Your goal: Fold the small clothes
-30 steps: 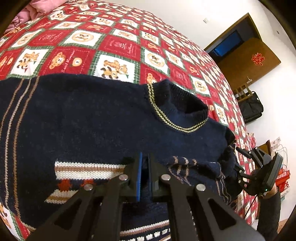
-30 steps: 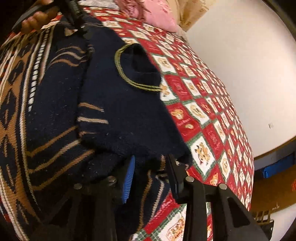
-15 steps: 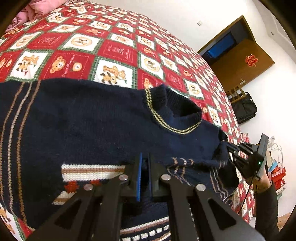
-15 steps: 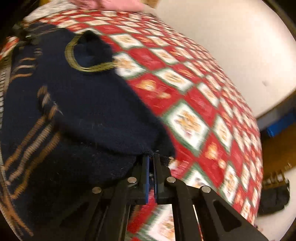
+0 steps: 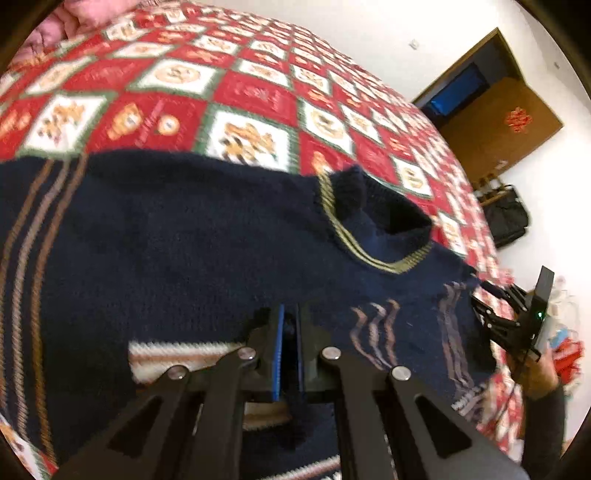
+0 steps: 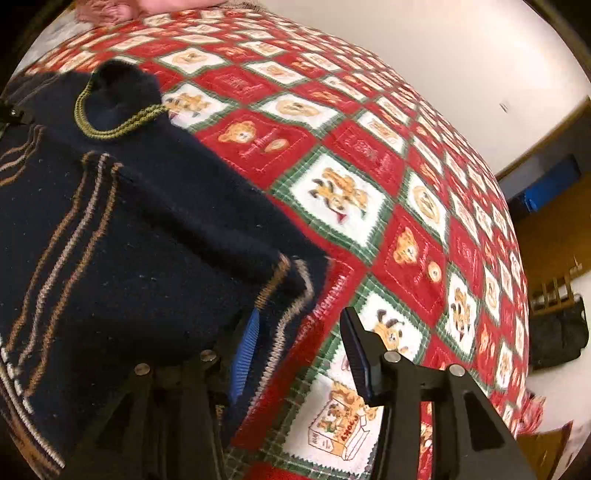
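A navy knit sweater (image 5: 177, 236) with tan stripes and an olive-edged collar (image 5: 369, 229) lies flat on a red checked bedspread (image 5: 255, 92). My left gripper (image 5: 290, 332) is shut on a pinch of the sweater's front, just above a white band. In the right wrist view the folded sleeve (image 6: 155, 229) rests across the sweater body, and its striped cuff (image 6: 288, 284) lies at the garment's right edge. My right gripper (image 6: 299, 332) is opening; the cuff sits between its jaws, near the blue pad, with no pad pressing on it. The left wrist view shows this gripper (image 5: 491, 306) at the sweater's right edge.
A pink pillow (image 5: 55, 26) lies at the head of the bed. Beyond the bed's far side are a brown door (image 5: 509, 122) with a red ornament, a black bag (image 5: 506, 218) on the floor and a white wall. Bare bedspread (image 6: 406, 221) stretches right of the sweater.
The right gripper closed on the sleeve cuff, rolled and carried it a little, then spread its jaws and let it go. The left gripper kept its grip and stayed put.
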The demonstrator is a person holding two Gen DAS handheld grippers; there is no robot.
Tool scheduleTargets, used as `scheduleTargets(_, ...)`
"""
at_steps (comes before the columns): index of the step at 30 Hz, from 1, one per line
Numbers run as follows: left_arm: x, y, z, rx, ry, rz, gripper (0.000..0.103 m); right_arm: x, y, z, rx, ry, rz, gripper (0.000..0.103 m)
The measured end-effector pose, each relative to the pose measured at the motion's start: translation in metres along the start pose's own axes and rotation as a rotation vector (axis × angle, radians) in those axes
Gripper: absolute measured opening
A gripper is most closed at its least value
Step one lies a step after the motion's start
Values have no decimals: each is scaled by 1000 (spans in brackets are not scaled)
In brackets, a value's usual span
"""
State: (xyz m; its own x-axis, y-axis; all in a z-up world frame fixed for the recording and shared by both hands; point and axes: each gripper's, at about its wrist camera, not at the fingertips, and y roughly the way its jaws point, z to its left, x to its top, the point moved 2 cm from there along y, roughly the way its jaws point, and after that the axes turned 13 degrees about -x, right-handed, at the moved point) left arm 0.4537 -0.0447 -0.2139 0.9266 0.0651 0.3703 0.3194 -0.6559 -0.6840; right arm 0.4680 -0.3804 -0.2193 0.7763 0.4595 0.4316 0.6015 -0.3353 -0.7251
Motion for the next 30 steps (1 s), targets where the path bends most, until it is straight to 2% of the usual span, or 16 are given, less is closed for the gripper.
scheduleTargets(3,7,0,4,-25,-12,9,7,-19,-33,-12,41,114,-42,47)
scheduleTargets(5,5,-3,4,-25,-8,8,7,-43,-69,-8,107,155,-92,47)
scheduleTargets(7,0,-10,7,-41,-21,1,8,-58,-85,2,96,156,-101,47)
scheduleTargets(9,-7,-16,12,-37,-34,2,14,-75,-94,14,93,164,-85,47)
scheduleTargets(10,-9,-19,14,-28,-45,7,22,-83,-94,20,97,196,-61,47)
scheduleTargets(13,-17,-35,18,-51,-74,-14,32,-94,-93,22,164,304,-14,47)
scheduleTargets(16,-27,-51,9,-59,-41,-32,48,-99,-92,25,215,364,13,47)
scheduleTargets(17,-32,-51,6,-56,-25,-18,48,-99,-93,29,200,363,18,47)
scheduleTargets(21,-48,-31,-11,-39,36,57,46,-101,-96,35,179,383,26,47)
scheduleTargets(23,-53,-15,-20,-21,64,82,34,-101,-96,33,154,395,28,47)
scheduleTargets(25,-55,-4,-30,0,98,85,28,-103,-97,33,151,406,26,47)
scheduleTargets(27,-55,3,-41,41,141,86,10,-103,-97,37,145,400,33,47)
scheduleTargets(30,-52,-1,-49,57,159,76,8,-104,-99,53,81,310,37,47)
